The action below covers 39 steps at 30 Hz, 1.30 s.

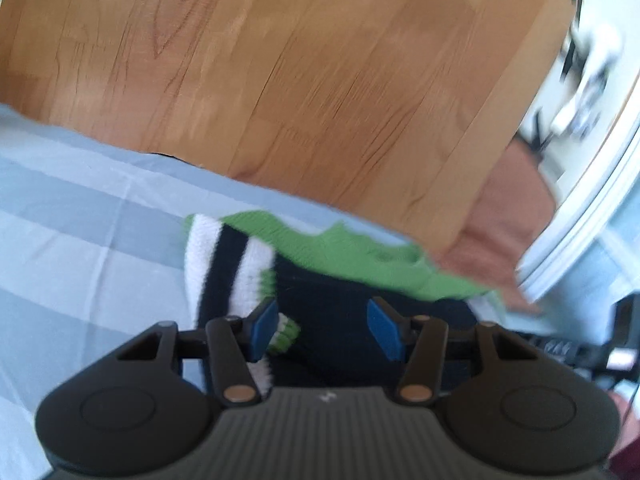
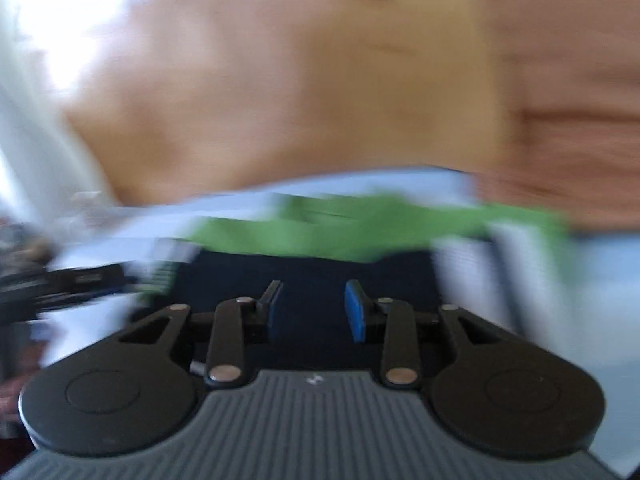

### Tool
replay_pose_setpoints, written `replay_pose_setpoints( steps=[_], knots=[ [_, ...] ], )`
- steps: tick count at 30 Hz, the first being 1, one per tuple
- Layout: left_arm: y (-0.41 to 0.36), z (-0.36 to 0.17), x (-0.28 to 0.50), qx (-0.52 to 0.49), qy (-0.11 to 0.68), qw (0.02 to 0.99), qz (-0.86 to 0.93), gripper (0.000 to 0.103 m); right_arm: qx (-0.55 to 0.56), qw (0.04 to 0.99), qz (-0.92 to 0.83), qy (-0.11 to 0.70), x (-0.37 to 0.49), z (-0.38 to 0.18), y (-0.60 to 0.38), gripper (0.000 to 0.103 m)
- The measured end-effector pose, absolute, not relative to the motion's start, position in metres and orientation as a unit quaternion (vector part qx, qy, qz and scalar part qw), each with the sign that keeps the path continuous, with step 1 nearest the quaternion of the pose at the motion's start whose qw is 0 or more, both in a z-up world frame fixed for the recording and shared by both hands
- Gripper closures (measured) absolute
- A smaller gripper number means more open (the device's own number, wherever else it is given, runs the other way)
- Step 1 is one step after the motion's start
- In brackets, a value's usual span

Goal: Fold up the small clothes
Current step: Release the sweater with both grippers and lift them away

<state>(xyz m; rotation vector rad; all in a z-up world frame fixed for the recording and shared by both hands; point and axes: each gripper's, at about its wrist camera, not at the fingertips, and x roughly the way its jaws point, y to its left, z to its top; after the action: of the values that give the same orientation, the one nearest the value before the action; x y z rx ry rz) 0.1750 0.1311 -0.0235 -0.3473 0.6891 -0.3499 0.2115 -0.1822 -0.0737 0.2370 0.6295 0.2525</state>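
A small knitted garment (image 1: pixel 320 292), navy with green trim and white and navy striped cuffs, lies on a light blue striped sheet (image 1: pixel 80 220). My left gripper (image 1: pixel 324 328) hovers over its navy part. Its blue pads (image 1: pixel 264 330) stand well apart, with fabric showing beneath the gap and nothing pinched. The right wrist view is heavily blurred. There the same garment (image 2: pixel 312 272) shows as a green band above a navy patch. My right gripper (image 2: pixel 316 312) is over the navy patch, open, its pads (image 2: pixel 356 316) apart with nothing gripped.
Wooden floor (image 1: pixel 280 60) lies beyond the sheet's far edge. A pinkish-brown cloth (image 1: pixel 500 232) and a white frame (image 1: pixel 580 220) are at the right. A dark blurred shape (image 1: pixel 560 348) sits at the right edge, and another (image 2: pixel 60 284) at the left of the right wrist view.
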Motion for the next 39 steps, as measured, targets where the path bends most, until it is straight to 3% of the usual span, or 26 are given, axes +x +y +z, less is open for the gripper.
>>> replay_pose_setpoints(
  steps=[1, 2, 3, 5, 7, 9, 14, 19, 21, 23, 25, 33, 39],
  knots=[
    [0.128, -0.028, 0.178, -0.157, 0.346, 0.911, -0.16, 0.054, 0.148, 0.934, 0.124, 0.302, 0.211, -0.077, -0.203, 0.092],
    [0.128, -0.03, 0.179, -0.149, 0.347, 0.914, -0.15, 0.054, 0.183, 0.927, 0.117, 0.307, 0.212, -0.079, -0.219, 0.099],
    [0.127, -0.03, 0.18, -0.145, 0.347, 0.915, -0.144, 0.054, 0.209, 0.922, 0.098, 0.311, 0.21, -0.077, -0.23, 0.097],
    [0.129, -0.03, 0.179, -0.152, 0.347, 0.914, -0.142, 0.055, 0.178, 0.937, 0.077, 0.289, 0.205, -0.062, -0.227, 0.078],
    [0.134, -0.029, 0.178, -0.159, 0.344, 0.914, -0.144, 0.054, 0.131, 0.949, 0.096, 0.272, 0.207, -0.043, -0.213, 0.069],
    [0.138, -0.026, 0.175, -0.169, 0.336, 0.915, -0.144, 0.054, 0.103, 0.95, 0.13, 0.265, 0.217, -0.026, -0.193, 0.067],
    [0.149, -0.018, 0.172, -0.201, 0.317, 0.916, -0.143, 0.054, 0.042, 0.945, 0.155, 0.286, 0.278, -0.022, -0.143, 0.041],
    [0.154, -0.018, 0.177, -0.207, 0.318, 0.915, -0.136, 0.054, 0.064, 0.93, 0.1, 0.348, 0.336, -0.049, -0.14, 0.041],
    [0.156, -0.018, 0.178, -0.21, 0.319, 0.914, -0.137, 0.054, 0.057, 0.928, 0.097, 0.354, 0.343, -0.055, -0.139, 0.049],
    [0.159, -0.017, 0.178, -0.213, 0.316, 0.915, -0.133, 0.054, 0.022, 0.937, 0.088, 0.338, 0.333, -0.052, -0.136, 0.082],
    [0.164, -0.015, 0.177, -0.221, 0.31, 0.916, -0.126, 0.054, 0.031, 0.942, 0.107, 0.317, 0.316, -0.041, -0.142, 0.095],
    [0.203, 0.001, 0.162, -0.289, 0.258, 0.919, -0.076, 0.054, -0.004, 0.96, 0.172, 0.222, 0.166, 0.009, -0.155, 0.096],
    [0.214, 0.014, 0.127, -0.32, 0.24, 0.914, -0.067, 0.052, -0.013, 0.964, 0.178, 0.2, 0.036, -0.019, -0.167, 0.096]
  ],
)
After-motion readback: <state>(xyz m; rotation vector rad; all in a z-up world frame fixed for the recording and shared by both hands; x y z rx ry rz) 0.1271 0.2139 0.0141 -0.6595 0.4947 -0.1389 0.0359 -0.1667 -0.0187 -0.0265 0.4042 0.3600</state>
